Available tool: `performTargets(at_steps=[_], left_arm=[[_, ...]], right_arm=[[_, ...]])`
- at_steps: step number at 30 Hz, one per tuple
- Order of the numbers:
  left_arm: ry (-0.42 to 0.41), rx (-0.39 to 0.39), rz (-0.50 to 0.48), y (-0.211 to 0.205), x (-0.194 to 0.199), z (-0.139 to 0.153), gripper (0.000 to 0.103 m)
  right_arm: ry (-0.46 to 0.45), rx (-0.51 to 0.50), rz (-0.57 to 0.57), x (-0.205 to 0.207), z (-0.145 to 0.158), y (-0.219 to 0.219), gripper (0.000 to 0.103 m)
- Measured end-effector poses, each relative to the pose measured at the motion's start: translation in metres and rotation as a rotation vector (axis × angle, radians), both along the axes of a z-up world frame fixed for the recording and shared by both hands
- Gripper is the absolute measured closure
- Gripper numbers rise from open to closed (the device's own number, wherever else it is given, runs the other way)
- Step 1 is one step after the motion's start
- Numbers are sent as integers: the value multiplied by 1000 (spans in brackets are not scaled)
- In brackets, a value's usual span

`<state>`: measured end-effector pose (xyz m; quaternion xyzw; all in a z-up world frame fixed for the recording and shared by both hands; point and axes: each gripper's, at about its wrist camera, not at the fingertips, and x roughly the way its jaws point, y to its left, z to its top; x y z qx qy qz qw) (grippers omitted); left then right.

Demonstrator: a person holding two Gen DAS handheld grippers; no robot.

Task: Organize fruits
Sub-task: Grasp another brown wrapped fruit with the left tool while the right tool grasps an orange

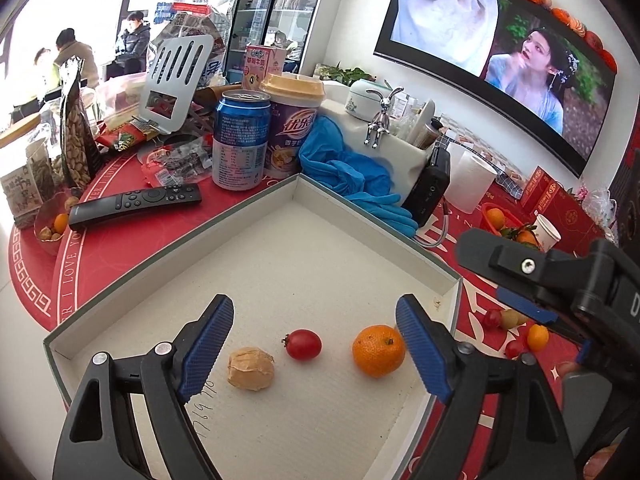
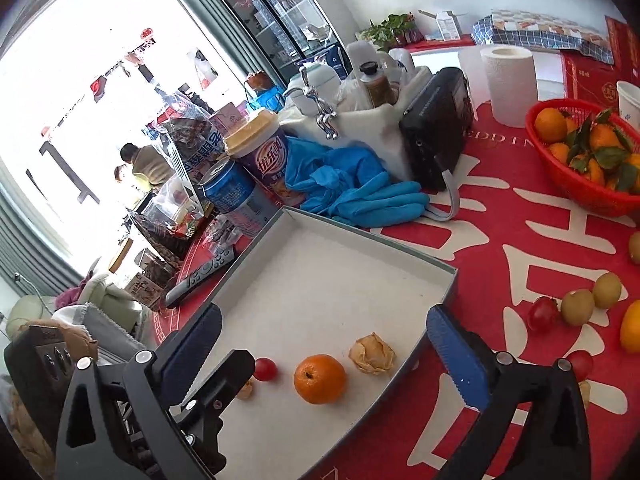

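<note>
lying in the box (image 1: 248, 216): one orange (image 1: 378, 350), one tomato (image 1: 304, 344), two husked fruits (image 2: 372, 353); both hand-held grippers gape empty.

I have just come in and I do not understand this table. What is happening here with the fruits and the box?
A person with two hand-held grippers is sorting fruit into a shallow white box. The left gripper and right gripper are both open and hold nothing. In the box lie a small orange, a cherry tomato and a papery husked fruit. More small fruit waits on the red tablecloth.
</note>
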<state>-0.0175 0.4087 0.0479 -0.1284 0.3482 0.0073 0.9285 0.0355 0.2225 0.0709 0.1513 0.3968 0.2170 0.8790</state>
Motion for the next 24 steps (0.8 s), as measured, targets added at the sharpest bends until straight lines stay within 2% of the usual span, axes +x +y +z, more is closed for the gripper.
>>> performTargets(at_steps=[4, 9, 16, 24], left_arm=[[7, 4, -8, -2, 1, -1, 17], [-6, 31, -10, -7, -1, 1, 17], [-12, 53, -13, -12, -2, 2, 17], [-21, 95, -34, -27, -2, 3, 17]], right_arm=[[-33, -37, -41, -9, 9, -11, 0], [-19, -34, -81, -16, 10, -30, 0], [-39, -107, -134, -36, 10, -54, 0], [8, -121, -272, -50, -3, -112, 0]])
